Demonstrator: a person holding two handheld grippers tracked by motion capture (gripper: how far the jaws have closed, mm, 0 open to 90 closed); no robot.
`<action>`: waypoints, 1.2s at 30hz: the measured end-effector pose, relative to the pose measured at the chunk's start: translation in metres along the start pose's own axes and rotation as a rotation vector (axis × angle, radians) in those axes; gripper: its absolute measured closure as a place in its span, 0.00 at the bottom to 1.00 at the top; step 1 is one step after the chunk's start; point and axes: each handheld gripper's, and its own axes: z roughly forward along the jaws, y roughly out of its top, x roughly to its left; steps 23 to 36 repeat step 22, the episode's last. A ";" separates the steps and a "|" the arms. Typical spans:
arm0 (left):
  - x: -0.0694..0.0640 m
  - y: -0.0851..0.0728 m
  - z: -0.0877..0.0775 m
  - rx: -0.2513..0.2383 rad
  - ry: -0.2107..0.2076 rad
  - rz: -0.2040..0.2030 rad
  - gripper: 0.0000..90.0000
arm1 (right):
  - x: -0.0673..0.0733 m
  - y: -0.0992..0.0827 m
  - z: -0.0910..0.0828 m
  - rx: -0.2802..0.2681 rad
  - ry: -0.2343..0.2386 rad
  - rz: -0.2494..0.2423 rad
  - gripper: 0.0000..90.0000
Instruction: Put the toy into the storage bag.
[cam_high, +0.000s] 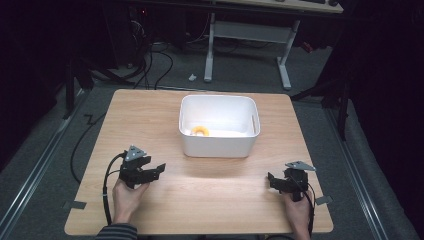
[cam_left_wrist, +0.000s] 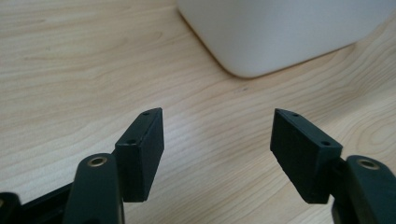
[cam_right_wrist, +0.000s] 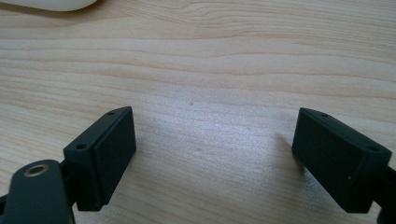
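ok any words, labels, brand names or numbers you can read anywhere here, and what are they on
None can be read: the white bin, the yellow ring lying in it, the wooden table and both open tools, left and right, carry no visible lettering.
The desk at the back is too dark and far to show any.

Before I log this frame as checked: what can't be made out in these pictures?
- Yellow ring-shaped item in the white bin, high view: too small to identify.
- Bin floor behind the near wall, high view: hidden by that wall.
- White bin in the left gripper view: cut off by the top edge, inside unseen.
- Under-desk clutter beyond the table: too dark.
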 end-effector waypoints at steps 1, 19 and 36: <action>0.000 -0.003 0.002 0.011 0.004 0.001 0.39 | 0.000 0.000 0.000 -0.001 0.000 -0.001 0.15; -0.006 -0.040 0.027 0.032 0.130 0.063 0.35 | 0.000 0.000 0.000 -0.001 -0.002 0.000 0.15; -0.006 -0.040 0.027 0.034 0.127 0.066 0.33 | 0.000 0.000 0.000 -0.001 -0.002 0.000 0.15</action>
